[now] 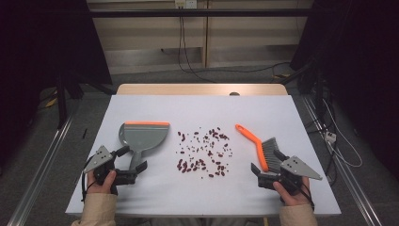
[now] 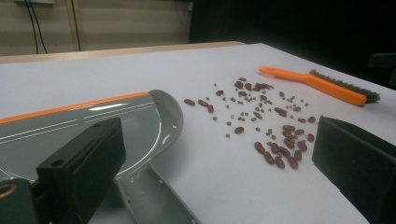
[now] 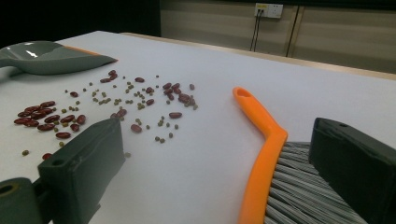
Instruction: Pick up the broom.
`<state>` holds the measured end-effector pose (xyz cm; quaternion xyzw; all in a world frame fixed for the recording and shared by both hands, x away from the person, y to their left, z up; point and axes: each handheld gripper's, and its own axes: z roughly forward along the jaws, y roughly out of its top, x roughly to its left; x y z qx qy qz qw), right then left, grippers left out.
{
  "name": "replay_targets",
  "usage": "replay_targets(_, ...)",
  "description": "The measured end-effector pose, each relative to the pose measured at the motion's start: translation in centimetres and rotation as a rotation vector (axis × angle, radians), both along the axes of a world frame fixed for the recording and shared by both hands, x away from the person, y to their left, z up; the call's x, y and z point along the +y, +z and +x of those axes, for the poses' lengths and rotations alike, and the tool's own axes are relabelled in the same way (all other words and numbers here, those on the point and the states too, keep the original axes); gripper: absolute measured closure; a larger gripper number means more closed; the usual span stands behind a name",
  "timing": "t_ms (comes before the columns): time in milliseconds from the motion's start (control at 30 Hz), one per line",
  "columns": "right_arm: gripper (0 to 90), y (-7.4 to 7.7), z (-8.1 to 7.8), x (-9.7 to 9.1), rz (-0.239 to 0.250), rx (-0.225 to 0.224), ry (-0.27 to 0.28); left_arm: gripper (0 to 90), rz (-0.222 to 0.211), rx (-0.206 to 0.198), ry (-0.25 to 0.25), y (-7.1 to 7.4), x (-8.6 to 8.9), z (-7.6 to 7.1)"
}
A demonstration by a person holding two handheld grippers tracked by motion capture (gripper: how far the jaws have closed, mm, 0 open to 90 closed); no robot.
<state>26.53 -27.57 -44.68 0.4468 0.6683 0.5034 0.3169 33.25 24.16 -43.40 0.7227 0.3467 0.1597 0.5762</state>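
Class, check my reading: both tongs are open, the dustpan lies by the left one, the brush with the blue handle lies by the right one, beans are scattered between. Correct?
One slip: the brush has an orange handle, not blue, as the right gripper view shows. The rest stands.

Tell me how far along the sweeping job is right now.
Nothing is swept yet: the beans lie scattered on the table between the tools. The left claw is open around the dustpan handle, and the right claw is open at the brush near its bristles; neither is lifted. Left to do: grip both, sweep the beans into the dustpan.
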Motion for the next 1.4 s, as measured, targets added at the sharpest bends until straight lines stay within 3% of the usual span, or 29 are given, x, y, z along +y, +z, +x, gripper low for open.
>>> replay_targets(367,4.1,0.5,0.5,0.3,-0.013,0.027,0.02,2.4,-0.002,-0.006,0.001,0.0,-0.1,-0.1)
replay_targets(467,3.4,0.6,0.6,0.4,-0.017,0.032,0.009,2.4,-0.005,-0.006,-0.001,0.0,-0.1,0.0)
replay_targets(500,4.3,0.8,0.8,0.5,-0.015,0.052,-0.003,2.4,-0.004,-0.007,-0.001,0.0,-0.2,0.0)
replay_targets(633,5.6,1.4,1.1,0.4,0.014,0.069,-0.025,2.4,0.001,-0.006,-0.003,0.0,-0.2,0.0)
replay_targets(667,12.6,1.7,1.4,0.2,0.017,0.096,-0.036,2.4,-0.001,-0.005,-0.004,0.0,-0.2,0.0)
replay_targets(733,16.4,2.0,1.9,0.1,0.028,0.123,-0.042,2.4,-0.002,-0.006,-0.003,0.0,-0.2,0.0)
replay_targets(800,24.7,2.3,2.4,-0.1,0.021,0.16,-0.038,2.4,0.0,-0.007,-0.004,0.0,-0.2,0.0)
replay_targets(833,24.7,2.3,2.4,-0.1,0.021,0.16,-0.038,2.4,-0.009,-0.006,-0.002,0.0,-0.2,0.0)
replay_targets(867,32.3,2.6,2.9,-0.2,0.003,0.188,-0.047,2.4,-0.009,-0.006,-0.002,0.0,-0.2,0.0)
replay_targets(1033,47.5,2.8,4.9,-0.9,-0.009,0.252,-0.069,2.4,-0.011,-0.006,0.002,0.0,-0.2,0.1)
replay_targets(1133,49.6,2.8,5.6,-1.1,-0.015,0.285,-0.08,2.4,-0.015,-0.003,-0.001,0.0,-0.3,0.1)
replay_targets(1233,54.3,2.9,6.9,-1.0,-0.055,0.326,-0.101,2.4,-0.013,-0.003,0.002,0.0,-0.2,0.2)
replay_targets(1300,54.7,3.1,7.7,-1.1,-0.071,0.381,-0.11,2.4,-0.014,-0.005,0.001,0.0,-0.2,0.2)
replay_targets(1400,57.5,3.2,8.6,-1.1,-0.092,0.405,-0.105,2.4,-0.017,-0.005,0.004,0.0,-0.2,0.1)
